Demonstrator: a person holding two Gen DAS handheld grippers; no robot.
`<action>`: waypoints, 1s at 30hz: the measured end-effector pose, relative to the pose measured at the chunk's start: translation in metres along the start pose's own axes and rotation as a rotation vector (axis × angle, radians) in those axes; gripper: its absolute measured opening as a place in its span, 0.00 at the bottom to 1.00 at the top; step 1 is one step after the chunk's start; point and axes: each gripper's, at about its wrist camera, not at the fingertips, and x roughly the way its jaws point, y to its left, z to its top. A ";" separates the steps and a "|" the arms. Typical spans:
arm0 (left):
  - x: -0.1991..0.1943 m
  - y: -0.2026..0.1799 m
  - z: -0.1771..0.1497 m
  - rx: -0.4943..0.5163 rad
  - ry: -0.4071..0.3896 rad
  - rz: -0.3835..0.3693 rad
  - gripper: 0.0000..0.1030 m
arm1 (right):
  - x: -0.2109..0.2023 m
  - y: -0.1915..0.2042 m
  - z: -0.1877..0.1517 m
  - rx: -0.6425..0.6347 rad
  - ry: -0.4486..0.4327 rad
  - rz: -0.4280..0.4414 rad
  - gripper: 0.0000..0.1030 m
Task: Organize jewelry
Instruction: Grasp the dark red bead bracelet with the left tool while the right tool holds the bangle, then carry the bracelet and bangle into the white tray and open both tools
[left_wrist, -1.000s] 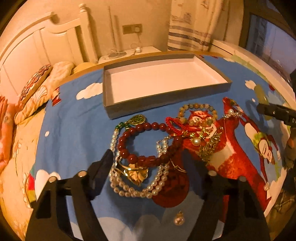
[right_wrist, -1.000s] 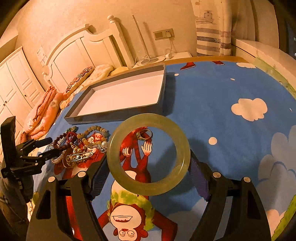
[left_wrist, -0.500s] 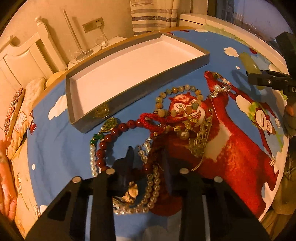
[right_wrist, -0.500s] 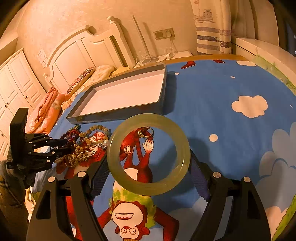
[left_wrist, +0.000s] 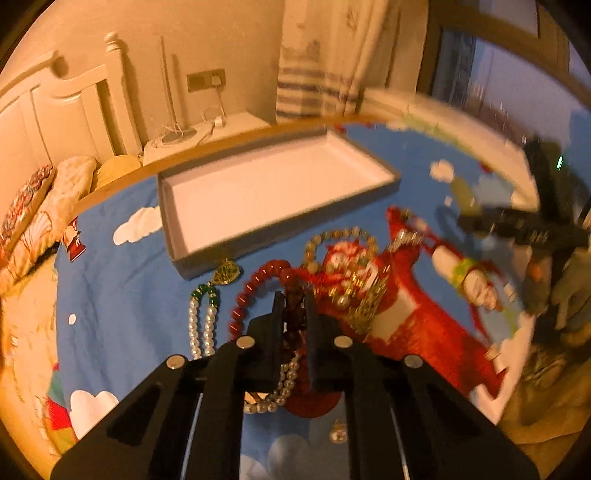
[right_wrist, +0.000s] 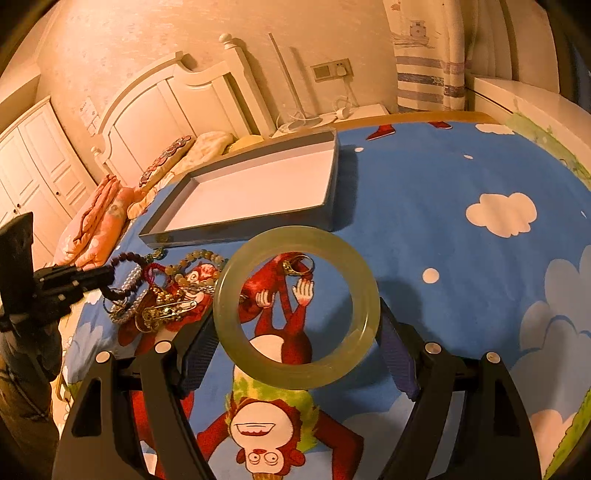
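Two claws are yours: the left claw (left_wrist: 293, 308) is closing, pinching the dark red bead bracelet (left_wrist: 258, 284) at the jewelry pile on the blue cartoon bedspread (right_wrist: 443, 177); the right claw (right_wrist: 295, 347) clasps the pale green bangle (right_wrist: 295, 306), near the shallow box (right_wrist: 258, 184).

Both fisheyes riding their grippers, angled down close over the cartoon bedspread (right_wrist: 424, 206) toward the headboard (right_wrist: 177, 107), sharing the grey tray (left_wrist: 280, 229) and jewelry pile (right_wrist: 162, 291), each catching the other gripper at frame edge.
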 end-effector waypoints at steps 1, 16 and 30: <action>-0.005 0.002 0.001 -0.012 -0.013 -0.007 0.10 | 0.000 0.001 0.000 -0.005 -0.001 0.004 0.75; -0.022 0.015 0.017 -0.099 -0.107 -0.030 0.10 | 0.002 0.013 0.006 -0.047 0.003 0.001 0.75; -0.024 0.039 0.068 -0.141 -0.170 0.015 0.10 | 0.025 0.033 0.052 -0.162 -0.027 -0.021 0.75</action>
